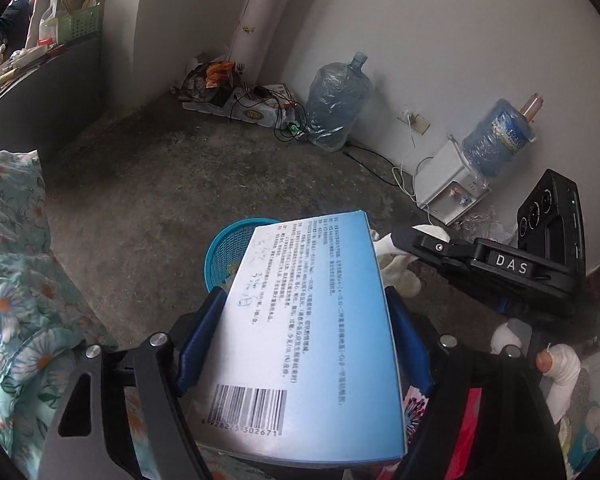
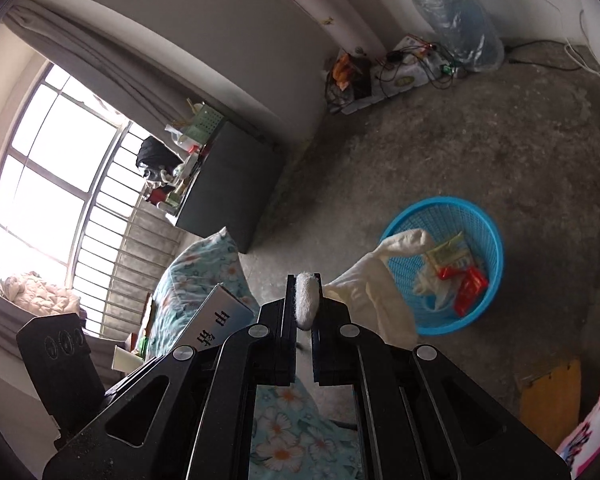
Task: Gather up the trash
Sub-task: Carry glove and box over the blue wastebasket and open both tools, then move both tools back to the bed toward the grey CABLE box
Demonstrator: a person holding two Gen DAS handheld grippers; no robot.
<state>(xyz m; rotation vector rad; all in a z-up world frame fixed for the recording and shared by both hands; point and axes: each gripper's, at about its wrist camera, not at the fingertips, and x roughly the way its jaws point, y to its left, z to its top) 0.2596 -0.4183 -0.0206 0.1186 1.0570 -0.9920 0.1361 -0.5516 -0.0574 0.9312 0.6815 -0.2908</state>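
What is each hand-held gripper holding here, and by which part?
Left hand-held gripper clamps the blue box across its long side edges. Right hand-held gripper pinches a white cloth at one end.

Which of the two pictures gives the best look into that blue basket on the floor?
The right wrist view. There the blue basket shows its whole rim and its inside, with red wrappers and other scraps. In the left wrist view, the blue-and-white box hides most of the basket; only part of its rim and mesh wall shows.
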